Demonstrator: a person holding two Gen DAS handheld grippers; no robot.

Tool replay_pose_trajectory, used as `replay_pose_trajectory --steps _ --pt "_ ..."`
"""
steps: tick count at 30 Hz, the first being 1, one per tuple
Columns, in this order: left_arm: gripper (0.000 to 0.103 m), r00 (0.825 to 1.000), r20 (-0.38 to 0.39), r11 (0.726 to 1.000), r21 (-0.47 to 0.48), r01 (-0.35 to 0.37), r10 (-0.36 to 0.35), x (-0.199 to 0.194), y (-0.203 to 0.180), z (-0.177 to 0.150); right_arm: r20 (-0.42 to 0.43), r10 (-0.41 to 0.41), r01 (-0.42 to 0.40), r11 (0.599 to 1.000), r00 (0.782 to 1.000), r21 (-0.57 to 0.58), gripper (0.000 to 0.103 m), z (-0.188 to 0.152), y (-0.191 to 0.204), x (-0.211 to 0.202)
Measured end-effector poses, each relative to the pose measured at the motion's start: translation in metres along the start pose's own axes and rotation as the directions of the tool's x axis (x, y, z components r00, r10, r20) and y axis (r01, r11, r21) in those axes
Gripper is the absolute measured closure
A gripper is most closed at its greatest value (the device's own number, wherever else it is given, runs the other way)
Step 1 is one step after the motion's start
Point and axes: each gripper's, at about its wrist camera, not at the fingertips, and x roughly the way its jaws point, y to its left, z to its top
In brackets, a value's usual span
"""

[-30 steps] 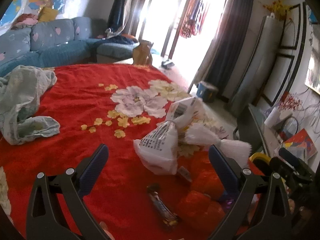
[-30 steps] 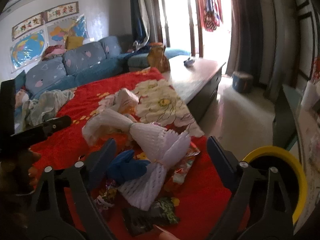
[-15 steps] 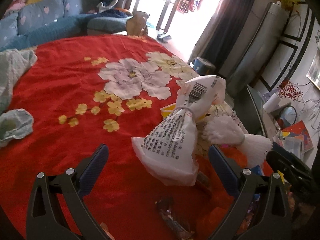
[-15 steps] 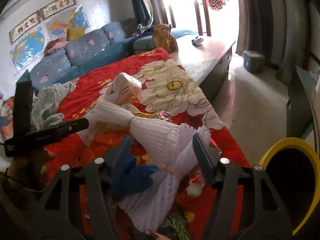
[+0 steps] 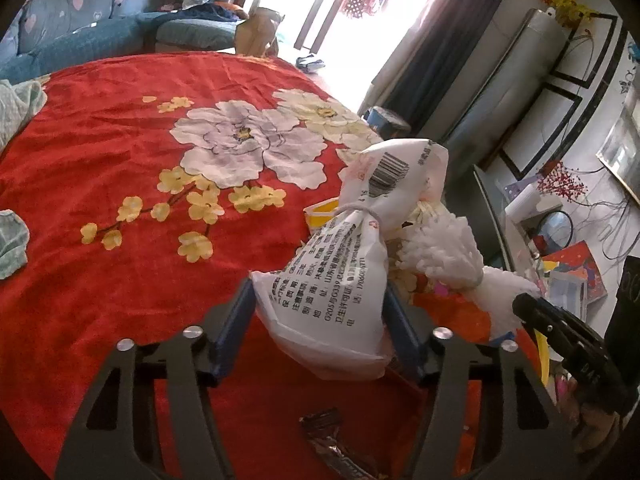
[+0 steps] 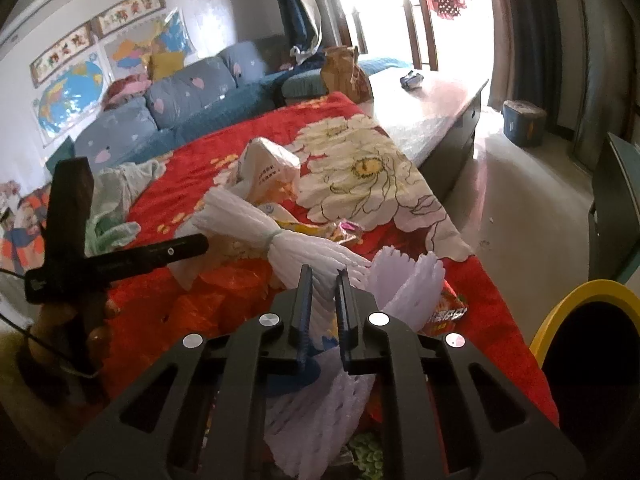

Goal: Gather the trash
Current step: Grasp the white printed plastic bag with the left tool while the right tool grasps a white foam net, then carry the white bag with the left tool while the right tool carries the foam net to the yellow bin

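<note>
In the left wrist view the left gripper is seen low and centre, its jaws closing around a tied white plastic bag; the blue pads sit at the bag's two sides and appear to touch it. In the right wrist view the right gripper is closing too, nearly shut, with a strip of white foam netting pinched between the pads.

Both pieces of trash lie at the near right of the red flowered blanket, in a heap of wrappers. A bin with a yellow rim is seen at the lower right of the right wrist view, probably the goal.

For a good grip, the bag is best squeezed below its knot, where the bulk is, and lifted slowly so the thin film is not slipped through. The netting is soft, ribbed and springy, banded at the middle; a firm pinch is needed, and loose ends may be snagged on the crinkly foil wrappers beneath.
</note>
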Motion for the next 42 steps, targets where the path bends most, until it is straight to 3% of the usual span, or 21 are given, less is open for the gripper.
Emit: replay_pose_trajectory --steps 5,18,26,42 --pt "0.055 0.998 0.063 1.0 0.018 -0.023 0.022 -0.015 -0.004 -0.001 0.041 0.005 -0.005 1.0 0.999 0.012 0.097 0.004 0.001 -0.008" --pt "0.056 0.983 0.183 0.999 0.046 -0.022 0.013 -0.071 -0.027 0.005 0.198 -0.008 0.001 0.999 0.98 0.036 0.098 0.017 -0.005 -0.056" --pt "0.056 0.982 0.187 0.994 0.11 0.008 -0.029 -0.088 -0.061 -0.003 0.262 -0.092 0.083 0.996 0.961 0.044 0.098 0.016 -0.023 -0.09" --pt "0.056 0.985 0.138 0.969 0.235 0.072 -0.107 -0.094 -0.128 -0.029 0.25 -0.28 0.241 0.955 0.927 0.175 0.098 -0.013 -0.074 -0.134"
